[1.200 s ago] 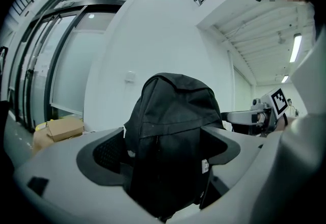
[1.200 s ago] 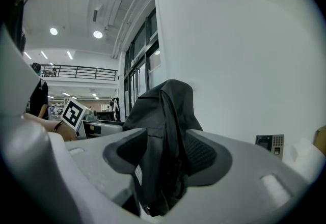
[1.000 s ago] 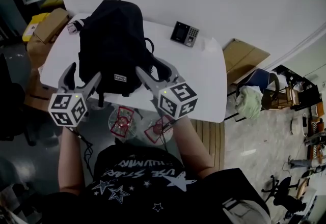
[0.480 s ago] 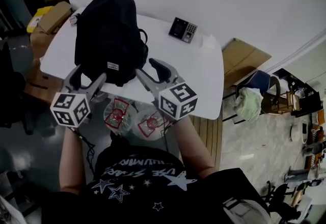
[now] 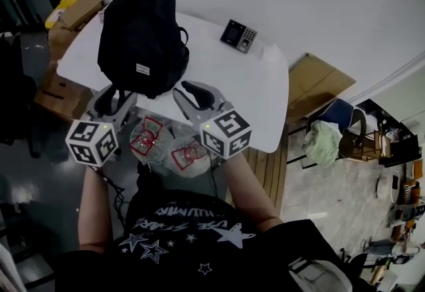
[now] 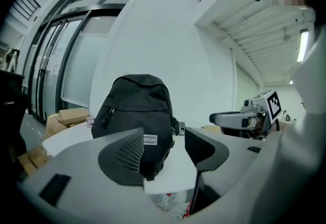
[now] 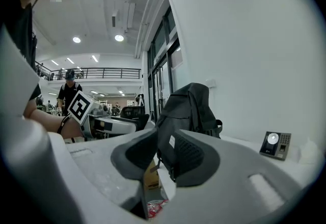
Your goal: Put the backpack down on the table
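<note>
The black backpack (image 5: 143, 35) stands upright on the white table (image 5: 232, 88), near its left end, with nothing holding it. My left gripper (image 5: 113, 101) hangs just off the table's near edge, short of the backpack (image 6: 137, 116). Its jaws are closing, and a clear gap with nothing in it remains between them (image 6: 163, 139). My right gripper (image 5: 194, 93) is beside it at the near edge, also apart from the backpack (image 7: 186, 108). Its jaws are closing too and stand nearly together, empty (image 7: 158, 144).
A small keypad device (image 5: 239, 36) lies at the table's far side. Cardboard boxes (image 5: 76, 12) sit left of the table and a flat carton (image 5: 319, 75) lies to the right. Clear plastic bags with red print (image 5: 163, 145) lie below the grippers.
Both grippers have drawn back from the backpack toward the person and their jaws have narrowed. The backpack stays standing on the table.
</note>
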The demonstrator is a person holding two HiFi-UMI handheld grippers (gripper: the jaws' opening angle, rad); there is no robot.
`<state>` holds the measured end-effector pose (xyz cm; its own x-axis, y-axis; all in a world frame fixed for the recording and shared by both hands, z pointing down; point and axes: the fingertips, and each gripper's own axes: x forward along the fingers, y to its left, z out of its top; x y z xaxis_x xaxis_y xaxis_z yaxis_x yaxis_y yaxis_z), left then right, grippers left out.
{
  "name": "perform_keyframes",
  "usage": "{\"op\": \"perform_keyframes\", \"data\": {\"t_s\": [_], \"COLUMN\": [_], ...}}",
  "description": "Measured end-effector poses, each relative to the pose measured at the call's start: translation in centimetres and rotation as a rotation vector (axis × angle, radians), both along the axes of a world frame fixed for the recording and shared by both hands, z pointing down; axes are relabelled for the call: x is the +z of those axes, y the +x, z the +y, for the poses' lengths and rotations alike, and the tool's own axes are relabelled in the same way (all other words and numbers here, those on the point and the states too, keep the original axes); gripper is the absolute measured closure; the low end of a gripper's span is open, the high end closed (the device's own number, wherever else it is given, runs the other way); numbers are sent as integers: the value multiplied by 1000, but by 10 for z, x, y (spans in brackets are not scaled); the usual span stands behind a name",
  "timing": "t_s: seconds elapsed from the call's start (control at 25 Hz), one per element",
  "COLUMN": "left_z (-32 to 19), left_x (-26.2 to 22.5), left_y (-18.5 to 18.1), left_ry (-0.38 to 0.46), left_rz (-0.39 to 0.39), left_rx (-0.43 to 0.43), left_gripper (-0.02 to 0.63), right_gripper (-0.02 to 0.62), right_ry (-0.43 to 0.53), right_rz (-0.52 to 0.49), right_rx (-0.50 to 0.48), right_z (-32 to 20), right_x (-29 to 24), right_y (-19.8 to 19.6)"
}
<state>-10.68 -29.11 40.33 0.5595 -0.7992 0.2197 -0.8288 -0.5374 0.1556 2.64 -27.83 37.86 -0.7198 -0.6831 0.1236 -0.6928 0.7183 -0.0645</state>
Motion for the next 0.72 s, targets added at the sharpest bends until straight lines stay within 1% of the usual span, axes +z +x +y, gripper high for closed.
{"op": "perform_keyframes", "data": {"t_s": [0.08, 0.12, 0.24, 0.28, 0.44, 0.6, 0.68, 0.72], "left_z": [13, 19, 36, 42, 62, 80, 89, 94], "left_x": [-1, -2, -2, -1, 0, -6, -11, -11], "left_y": [5, 8, 15, 18, 27, 34, 36, 37], "left_ry": [-2, -4, -14, -18, -21, -1, 16, 21], "left_rz": [2, 7, 22, 22, 13, 11, 14, 12], "left_rx": [-6, -8, -12, -13, -24, -31, -37, -40], "left_gripper": [369, 395, 464, 477, 483, 483, 537, 545], "right_gripper": [502, 526, 564, 572, 577, 577, 577, 577], "right_ry": [-2, -1, -2, -6, -19, -19, -19, -20], "right_rz": [10, 16, 31, 33, 23, 7, 13, 21], "right_rx": [-17, -23, -38, -42, -51, -65, -80, -87], "right_z": [11, 16, 30, 34, 49, 64, 73, 76], "right_x": [0, 0, 1, 2, 4, 3, 3, 5], "right_y": [4, 7, 14, 17, 27, 32, 33, 33]}}
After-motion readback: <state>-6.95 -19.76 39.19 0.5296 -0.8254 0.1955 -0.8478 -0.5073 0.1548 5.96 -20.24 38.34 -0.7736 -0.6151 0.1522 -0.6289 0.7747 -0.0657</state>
